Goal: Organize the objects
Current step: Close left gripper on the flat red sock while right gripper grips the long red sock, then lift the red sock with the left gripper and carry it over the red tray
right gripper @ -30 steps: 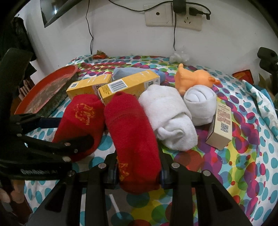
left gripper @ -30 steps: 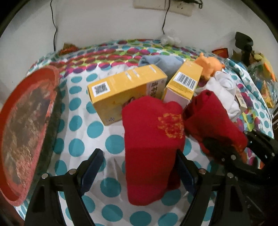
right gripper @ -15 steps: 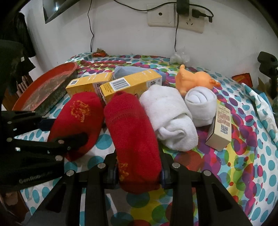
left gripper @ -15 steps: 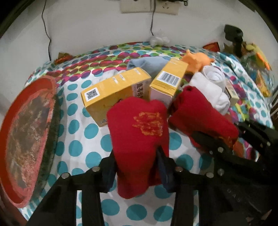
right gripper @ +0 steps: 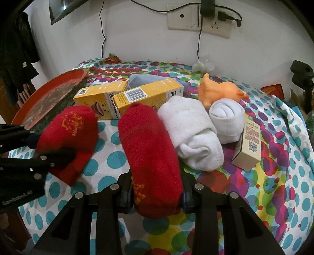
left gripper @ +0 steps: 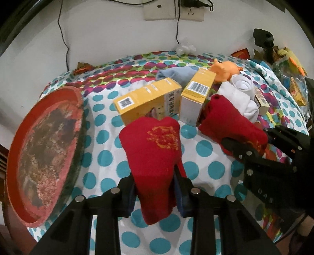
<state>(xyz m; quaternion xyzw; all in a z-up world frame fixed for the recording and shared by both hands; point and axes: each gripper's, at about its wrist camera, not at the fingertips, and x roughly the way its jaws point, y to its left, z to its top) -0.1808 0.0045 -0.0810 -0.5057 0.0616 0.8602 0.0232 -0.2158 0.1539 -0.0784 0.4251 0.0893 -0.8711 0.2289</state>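
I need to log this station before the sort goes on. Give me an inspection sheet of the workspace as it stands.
Surface: polka-dot cloth, crowded toward the wall.
Job's things: two red socks, one in the left hand-held gripper, the other in the right hand-held gripper; two white sock rolls; two yellow boxes.
Clutter: orange toy animal, small beige box, blue cloth, red round tray leaning off the cloth's edge.
Grippers: left has just been closing and now pinches its sock; right is clamped on its sock.
Cables: black leads run up the wall to the sockets.
Surroundings: white wall, dark clothes hanging at the left.
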